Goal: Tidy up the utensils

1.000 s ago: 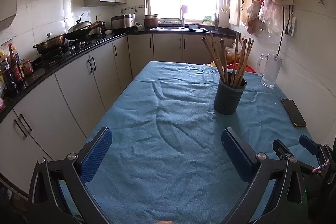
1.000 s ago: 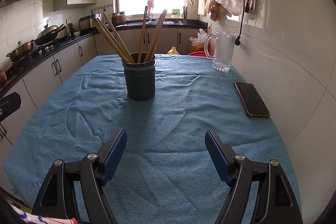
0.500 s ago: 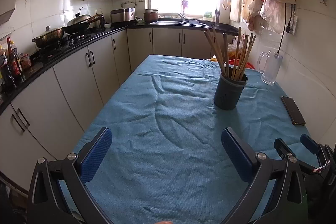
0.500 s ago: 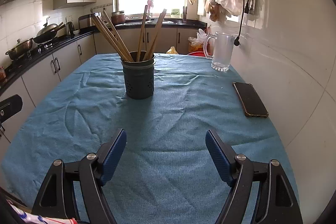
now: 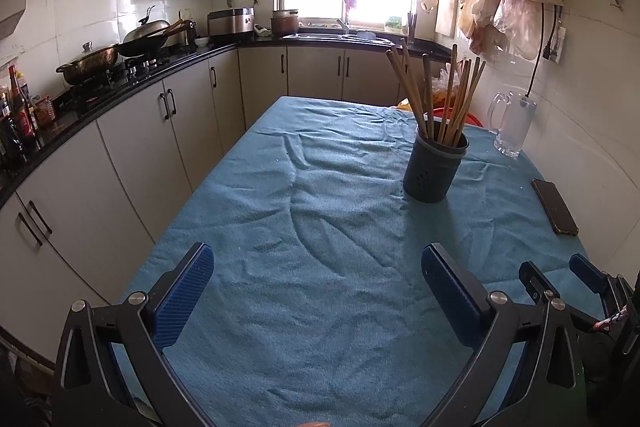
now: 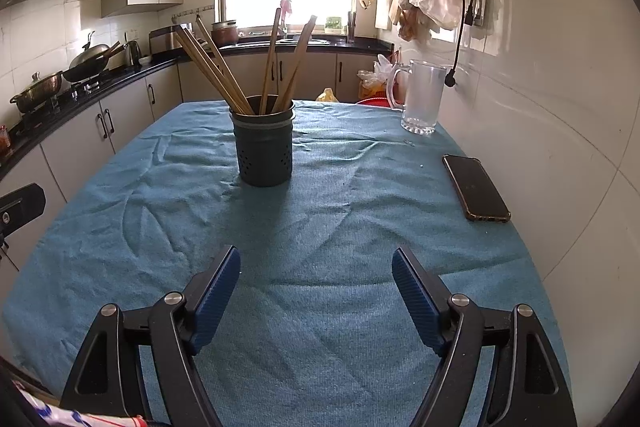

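Kitchen table covered by a wrinkled blue cloth (image 6: 320, 227): a dark perforated cylindrical holder (image 6: 264, 147) filled with wooden chopsticks (image 6: 216, 67) stands upright near the far middle. A clear glass mug (image 6: 422, 99) and black phone (image 6: 476, 187) lie along the right edge. Left gripper (image 5: 316, 267) and right gripper (image 6: 316, 263) hover over the near edge, jaws wide, empty.

The left gripper (image 5: 318, 267) and right gripper (image 6: 316, 271) look alike: black plastic frames with triangular cut-outs, silver round screws at the pivots, and blue ribbed pads (image 6: 216, 297) lining each finger. A patterned sleeve (image 6: 76, 417) (white with red and blue marks) shows at the lower edge.
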`<action>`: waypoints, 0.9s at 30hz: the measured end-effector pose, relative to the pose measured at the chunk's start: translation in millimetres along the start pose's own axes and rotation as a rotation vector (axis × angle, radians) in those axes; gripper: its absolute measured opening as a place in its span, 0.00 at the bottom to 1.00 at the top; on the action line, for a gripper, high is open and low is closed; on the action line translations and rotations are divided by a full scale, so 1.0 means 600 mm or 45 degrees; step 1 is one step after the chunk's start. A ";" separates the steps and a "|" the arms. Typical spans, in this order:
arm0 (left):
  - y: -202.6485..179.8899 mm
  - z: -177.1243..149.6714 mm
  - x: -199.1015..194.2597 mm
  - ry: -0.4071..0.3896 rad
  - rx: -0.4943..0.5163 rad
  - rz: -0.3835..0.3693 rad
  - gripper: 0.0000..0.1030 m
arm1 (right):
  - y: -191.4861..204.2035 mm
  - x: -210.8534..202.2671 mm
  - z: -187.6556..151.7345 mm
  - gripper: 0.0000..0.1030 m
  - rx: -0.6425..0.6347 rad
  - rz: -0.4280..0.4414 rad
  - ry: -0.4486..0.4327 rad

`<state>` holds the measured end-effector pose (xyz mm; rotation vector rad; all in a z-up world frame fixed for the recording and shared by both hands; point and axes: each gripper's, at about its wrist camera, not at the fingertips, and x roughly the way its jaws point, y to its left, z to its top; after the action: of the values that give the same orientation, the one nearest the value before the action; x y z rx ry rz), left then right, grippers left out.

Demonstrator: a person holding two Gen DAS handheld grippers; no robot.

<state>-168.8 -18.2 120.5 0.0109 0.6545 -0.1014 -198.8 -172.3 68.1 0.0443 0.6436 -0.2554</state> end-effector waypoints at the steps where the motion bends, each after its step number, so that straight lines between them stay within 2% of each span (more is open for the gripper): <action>1: -0.001 -0.001 0.001 0.001 0.002 -0.003 1.00 | 0.000 0.000 0.000 0.80 0.000 -0.001 0.000; 27: -0.006 -0.011 0.008 0.026 0.003 -0.022 1.00 | 0.000 0.001 -0.002 0.81 -0.007 -0.010 -0.009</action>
<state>-169.4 -21.9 112.8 0.0089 0.6751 -0.1189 -199.2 -172.5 66.9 0.0360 0.6377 -0.2614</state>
